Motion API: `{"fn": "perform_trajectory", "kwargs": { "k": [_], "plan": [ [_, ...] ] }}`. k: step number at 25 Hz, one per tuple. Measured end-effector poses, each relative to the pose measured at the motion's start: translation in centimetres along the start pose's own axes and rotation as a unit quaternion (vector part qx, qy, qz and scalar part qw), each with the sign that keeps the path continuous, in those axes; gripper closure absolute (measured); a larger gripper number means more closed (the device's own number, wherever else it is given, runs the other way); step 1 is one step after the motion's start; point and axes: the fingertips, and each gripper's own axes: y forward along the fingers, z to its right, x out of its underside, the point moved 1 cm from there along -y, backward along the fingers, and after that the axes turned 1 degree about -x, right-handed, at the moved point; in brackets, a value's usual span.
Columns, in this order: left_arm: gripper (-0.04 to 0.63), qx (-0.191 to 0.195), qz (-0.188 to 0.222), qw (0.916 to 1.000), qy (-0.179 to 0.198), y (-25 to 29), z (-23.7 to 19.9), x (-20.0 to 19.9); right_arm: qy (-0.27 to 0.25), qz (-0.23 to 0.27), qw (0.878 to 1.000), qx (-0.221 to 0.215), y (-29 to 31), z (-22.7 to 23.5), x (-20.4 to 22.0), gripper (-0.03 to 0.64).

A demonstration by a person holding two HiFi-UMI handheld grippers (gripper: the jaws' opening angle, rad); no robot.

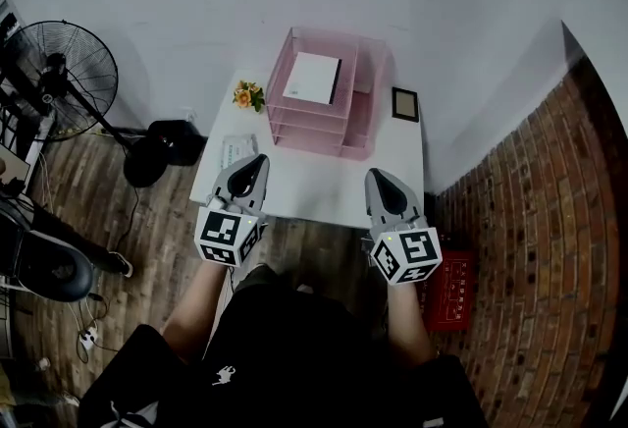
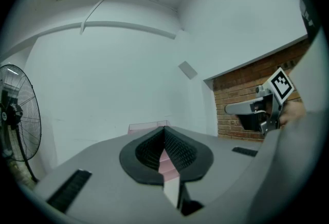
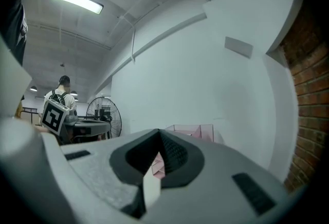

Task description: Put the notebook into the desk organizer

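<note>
In the upper middle of the head view, the white notebook [image 1: 314, 78] lies flat in the top tray of the pink desk organizer [image 1: 365, 127], which stands at the far side of the white table [image 1: 314, 192] between a small bunch of flowers [image 1: 249, 95] on its left and a dark picture frame [image 1: 404, 103] on its right. Below it, at the table's near edge, the left gripper [image 1: 258, 162] and the right gripper [image 1: 377, 175] point toward the organizer, well apart from it and from each other. Each has its jaws closed together with nothing between them.
</note>
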Motion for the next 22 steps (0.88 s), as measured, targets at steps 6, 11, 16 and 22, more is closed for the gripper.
{"fn": "perform_trajectory", "kwargs": {
  "k": [6, 11, 16, 22],
  "plan": [
    [0.592, -0.006, -0.002, 1.0000, -0.006, -0.5, -0.6, 0.2, 0.005, -0.002, 1.000, 0.014, 0.0, 0.0, 0.2, 0.615],
    [0.592, -0.012, 0.001, 0.9999, -0.008, -0.9, -1.2, 0.5, 0.001, -0.002, 1.000, 0.020, 0.1, 0.0, 0.5, 0.615],
    [0.592, -0.011, -0.002, 0.9999, -0.005, -1.4, -1.5, 0.6, 0.007, 0.003, 1.000, 0.021, 0.2, -0.3, 0.4, 0.615],
    [0.592, -0.013, -0.001, 0.9999, -0.002, -1.7, -1.7, 0.6, 0.003, 0.002, 1.000, 0.017, 0.2, -0.8, 0.6, 0.615]
  ]
}}
